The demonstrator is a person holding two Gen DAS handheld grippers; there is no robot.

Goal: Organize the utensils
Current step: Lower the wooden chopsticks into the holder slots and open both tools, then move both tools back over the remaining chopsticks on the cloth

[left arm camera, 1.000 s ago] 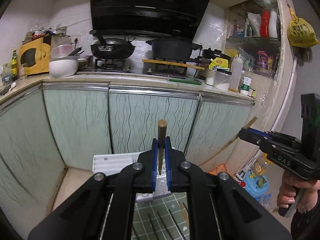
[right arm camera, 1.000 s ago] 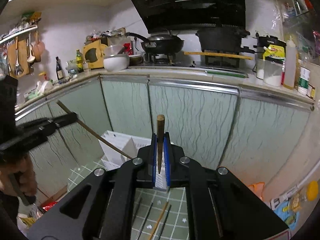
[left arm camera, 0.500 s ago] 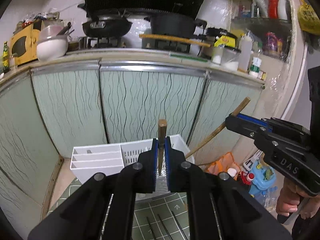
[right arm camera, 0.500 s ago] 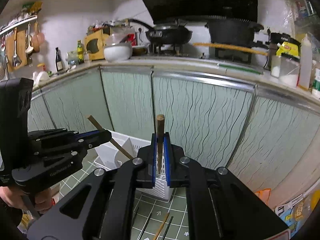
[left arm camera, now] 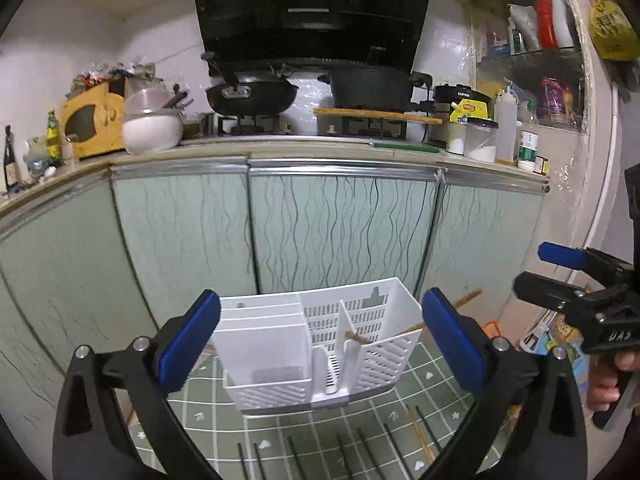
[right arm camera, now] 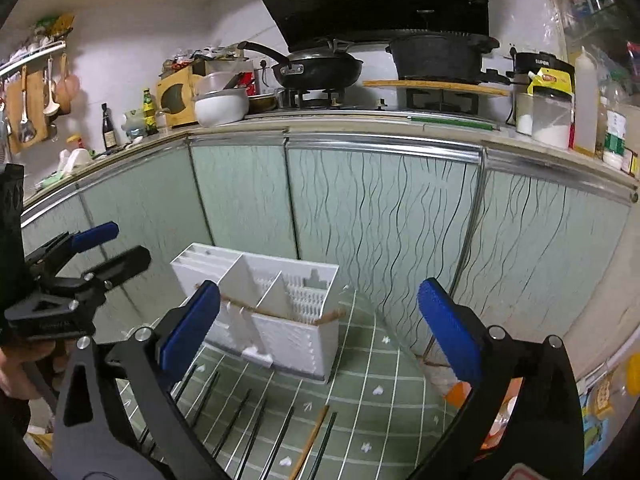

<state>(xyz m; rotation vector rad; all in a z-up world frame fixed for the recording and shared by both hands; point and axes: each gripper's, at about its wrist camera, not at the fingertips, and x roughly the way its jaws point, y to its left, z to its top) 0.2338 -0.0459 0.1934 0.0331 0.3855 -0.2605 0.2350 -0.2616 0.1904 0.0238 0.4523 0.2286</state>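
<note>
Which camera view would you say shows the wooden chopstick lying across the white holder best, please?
The right wrist view: the wooden chopstick spans the white holder rim to rim. The left wrist view shows only its ends, the rest hidden by the walls.

We note dim, cool indoor light, soft shadows, strong fisheye bending with black corners, slight blur throughout.

1. A white plastic slotted utensil caddy (left arm camera: 320,344) stands on the green tiled mat (right arm camera: 372,392), before the pale wavy-lined cabinet doors (left arm camera: 328,224).
2. A brown wooden chopstick (right arm camera: 280,312) lies across the caddy's top, one end past its right wall.
3. Dark thin chopsticks (right arm camera: 240,412) lie in a row on the mat, nearer the camera than the caddy.
4. One tan wooden chopstick (right arm camera: 312,436) lies among them.
</note>
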